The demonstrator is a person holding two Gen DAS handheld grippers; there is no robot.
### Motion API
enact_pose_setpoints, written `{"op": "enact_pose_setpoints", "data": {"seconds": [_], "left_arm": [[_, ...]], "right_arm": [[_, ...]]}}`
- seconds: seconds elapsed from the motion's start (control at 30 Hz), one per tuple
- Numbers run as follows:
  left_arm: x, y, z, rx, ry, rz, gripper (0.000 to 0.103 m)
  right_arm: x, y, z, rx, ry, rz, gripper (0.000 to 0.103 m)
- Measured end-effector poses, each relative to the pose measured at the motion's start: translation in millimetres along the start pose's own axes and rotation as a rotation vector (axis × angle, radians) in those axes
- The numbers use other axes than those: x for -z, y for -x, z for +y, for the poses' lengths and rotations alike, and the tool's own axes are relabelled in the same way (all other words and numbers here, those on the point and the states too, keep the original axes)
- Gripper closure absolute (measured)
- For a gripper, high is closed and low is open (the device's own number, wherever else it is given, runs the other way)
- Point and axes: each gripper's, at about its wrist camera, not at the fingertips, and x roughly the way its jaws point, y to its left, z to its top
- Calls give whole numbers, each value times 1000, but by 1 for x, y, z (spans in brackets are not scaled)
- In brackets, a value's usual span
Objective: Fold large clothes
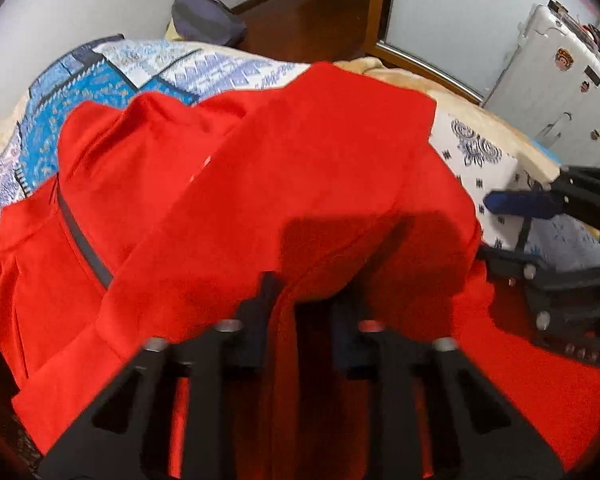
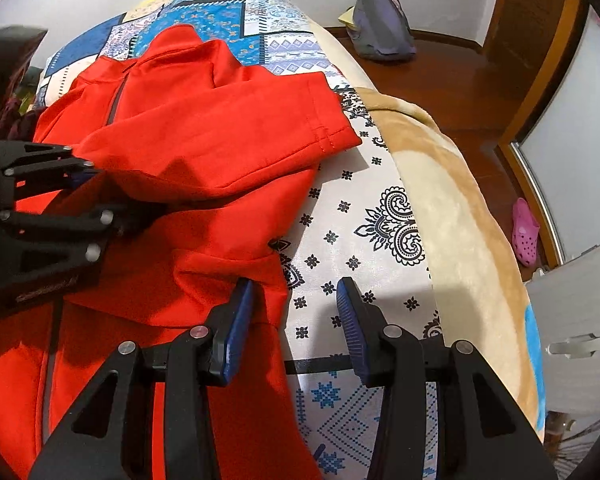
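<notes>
L gripper [image 1: 306, 300] pinches red jacket [image 1: 260, 160]; R gripper [image 2: 296, 304] fingers apart

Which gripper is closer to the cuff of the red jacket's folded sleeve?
Right. The right gripper hangs open at the jacket's edge below the cuff; the left gripper grips fabric further across the red jacket.

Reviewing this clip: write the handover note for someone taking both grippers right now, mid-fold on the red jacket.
Left gripper: shut on a fold of the red jacket.
Right gripper: open, holding nothing, jaws straddling the jacket's edge over the patterned bedspread.
Jacket lies on the bed, zipper up, one sleeve already folded across the body.
Left: probably grip the edge with the right gripper, then fold the body and flatten it.
</notes>
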Motion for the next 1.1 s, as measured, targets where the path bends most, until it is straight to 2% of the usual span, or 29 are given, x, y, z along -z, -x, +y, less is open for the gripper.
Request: {"op": "enact_pose_setpoints", "data": {"seconds": [0.07, 0.27, 0.4, 0.47, 0.57, 0.63, 0.8, 0.93, 1.0, 1.1], "left_arm": [[-2, 9, 4, -4, 24, -33, 100], [6, 77, 54, -52, 166, -200, 101], [39, 132, 101, -115, 287, -303, 101], [57, 144, 119, -117, 333, -314, 101], [86, 144, 132, -138, 381, -287, 97], [113, 134, 139, -136, 428, -239, 88], [163, 106, 146, -138, 511, -144, 53], [191, 93, 147, -144, 540, -102, 43], [193, 92, 145, -163, 524, -103, 39], [184, 97, 135, -231, 452, -102, 38]], "right_arm": [[0, 0, 0, 1, 2, 2, 64], [-2, -2, 0, 5, 5, 10, 64], [-2, -2, 3, 22, 17, 13, 64], [-1, -2, 4, 28, 22, 14, 63], [-1, -2, 6, 38, 26, 18, 63], [-1, -3, 7, 44, 29, 21, 63], [-3, -2, 10, 67, 42, 36, 63], [-5, 2, 11, 74, 35, 61, 63], [-9, 9, 13, 80, 35, 65, 63], [-15, 27, 20, 73, 46, 35, 63]]}}
